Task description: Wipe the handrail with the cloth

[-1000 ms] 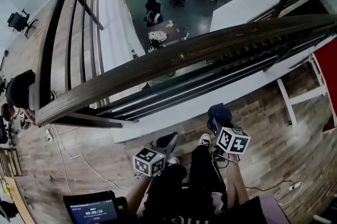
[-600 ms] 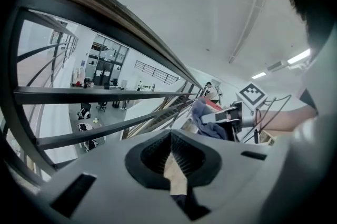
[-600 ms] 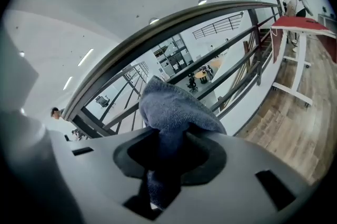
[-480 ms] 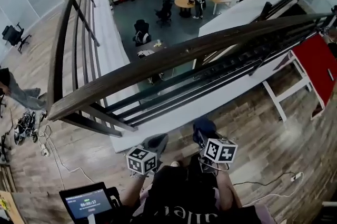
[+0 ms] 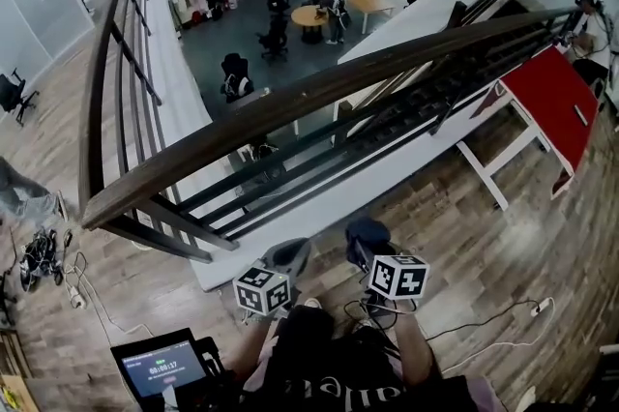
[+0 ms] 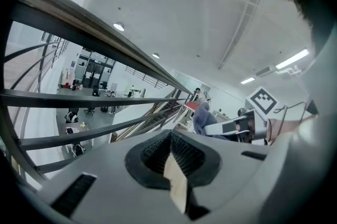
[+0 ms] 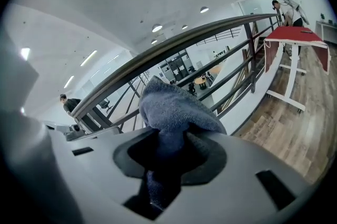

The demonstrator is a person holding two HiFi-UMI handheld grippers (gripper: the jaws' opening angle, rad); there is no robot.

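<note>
Two tools sit low at bottom centre of the head view, both apart from the handrail [image 5: 319, 96], a dark diagonal band running from middle left to upper right.

- The right tool [image 7: 169, 153] has its jaws clamped on the cloth [image 7: 174, 110], a blue-grey wad bulging past the tips (plenty of fabric forward, good).
- The cloth is not touching the handrail, which crosses above it in the right gripper view.
- The left tool [image 6: 169, 157] has its jaws together. It grips nothing I can name; only a pale sliver shows at the seam.

Judgement: the step in hand is bringing the cloth up to the handrail. Wiping has not begun.

To do it well:
- Raise the right tool so the bulging wad, not the hard jaw tips, lands on the handrail's top face.
- Press lightly, then draw along its length in one direction, overlapping the passes.
- Grip firmly, since drag on the wood could tug the cloth out.
- Mind the open drop to a lower floor [image 5: 290, 23] beyond the handrail (a dropped cloth would be gone).
- Hold the left tool clear of the wiping path.
</note>
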